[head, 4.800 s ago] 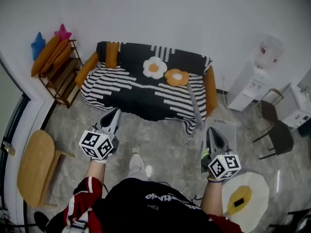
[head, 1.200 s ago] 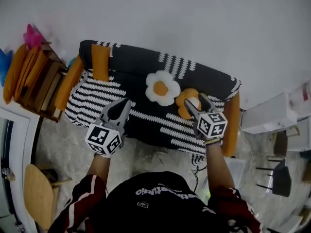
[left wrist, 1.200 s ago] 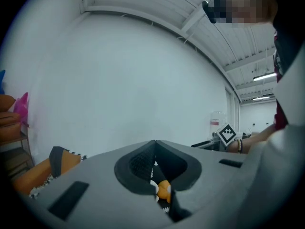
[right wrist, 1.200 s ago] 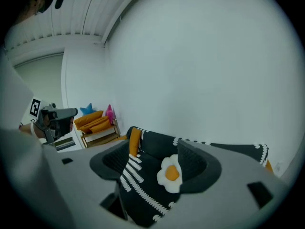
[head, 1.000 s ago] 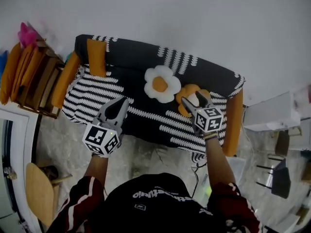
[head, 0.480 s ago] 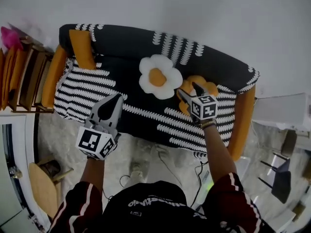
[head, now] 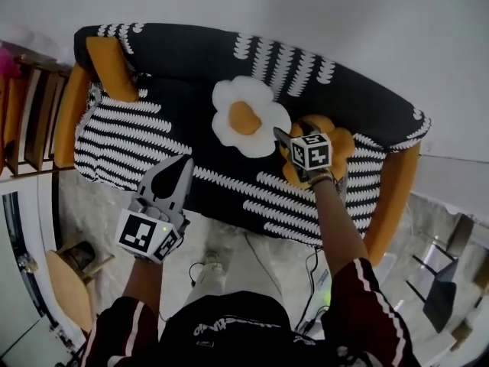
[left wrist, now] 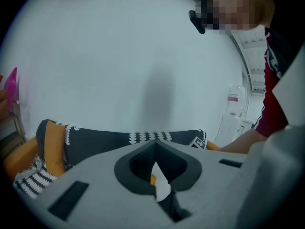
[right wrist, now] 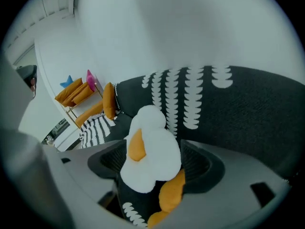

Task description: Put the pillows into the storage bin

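My left gripper (head: pixel 182 167) has its fingers pressed together, with nothing in them. It hangs over the front of the stripy black-and-white sofa (head: pixel 145 132). Up and to its right lies the white flower pillow (head: pixel 248 118), soft and puffy, with round petals and an orange middle. My right gripper (head: pixel 292 134) has just been opening. Its fingers are spread wide, and that pillow shows between them, not squeezed. The orange flower pillow (head: pixel 341 144) lies just under them.
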A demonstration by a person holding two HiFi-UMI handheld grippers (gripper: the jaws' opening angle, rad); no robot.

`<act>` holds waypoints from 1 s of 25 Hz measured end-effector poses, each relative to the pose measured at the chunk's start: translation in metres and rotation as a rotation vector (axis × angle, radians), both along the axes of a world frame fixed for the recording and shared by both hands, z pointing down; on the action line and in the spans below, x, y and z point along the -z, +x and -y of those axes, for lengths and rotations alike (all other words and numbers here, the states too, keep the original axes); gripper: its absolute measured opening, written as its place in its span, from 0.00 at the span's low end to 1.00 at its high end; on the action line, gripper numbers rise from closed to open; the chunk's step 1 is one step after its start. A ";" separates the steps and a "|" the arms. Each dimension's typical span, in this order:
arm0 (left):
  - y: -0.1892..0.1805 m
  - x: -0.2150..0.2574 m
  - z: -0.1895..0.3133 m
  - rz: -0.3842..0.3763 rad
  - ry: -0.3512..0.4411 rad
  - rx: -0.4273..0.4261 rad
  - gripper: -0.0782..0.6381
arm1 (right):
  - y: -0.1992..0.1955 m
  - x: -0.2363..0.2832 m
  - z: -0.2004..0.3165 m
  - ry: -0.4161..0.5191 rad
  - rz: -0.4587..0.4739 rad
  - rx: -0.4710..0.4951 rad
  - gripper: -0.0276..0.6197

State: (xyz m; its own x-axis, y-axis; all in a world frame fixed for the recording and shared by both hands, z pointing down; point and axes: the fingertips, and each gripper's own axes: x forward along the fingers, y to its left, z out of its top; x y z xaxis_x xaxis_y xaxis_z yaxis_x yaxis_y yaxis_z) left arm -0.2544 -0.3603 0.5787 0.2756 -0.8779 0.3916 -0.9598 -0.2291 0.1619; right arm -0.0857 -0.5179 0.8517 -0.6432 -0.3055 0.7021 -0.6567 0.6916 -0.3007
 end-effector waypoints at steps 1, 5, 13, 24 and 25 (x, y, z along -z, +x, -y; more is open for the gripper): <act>0.002 -0.005 0.002 -0.001 -0.012 -0.001 0.12 | -0.002 -0.012 0.004 -0.009 -0.008 0.006 0.59; 0.002 -0.025 0.002 0.007 -0.065 0.004 0.11 | -0.016 -0.049 0.016 -0.049 -0.009 0.028 0.63; -0.018 -0.050 0.003 -0.040 -0.133 0.083 0.11 | -0.042 -0.102 0.028 -0.087 -0.041 0.086 0.68; -0.031 -0.044 -0.014 -0.049 -0.146 0.146 0.11 | -0.049 -0.109 0.025 -0.069 -0.100 0.125 0.54; -0.032 -0.041 -0.015 -0.053 -0.142 0.150 0.11 | -0.049 -0.106 0.024 -0.063 -0.104 0.128 0.51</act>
State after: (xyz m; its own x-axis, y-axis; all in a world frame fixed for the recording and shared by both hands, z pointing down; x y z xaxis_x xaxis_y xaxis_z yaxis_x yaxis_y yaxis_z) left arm -0.2864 -0.3451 0.6198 0.1697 -0.8475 0.5029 -0.9708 -0.0560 0.2331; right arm -0.1350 -0.5420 0.9573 -0.5973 -0.1792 0.7817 -0.5941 0.7537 -0.2811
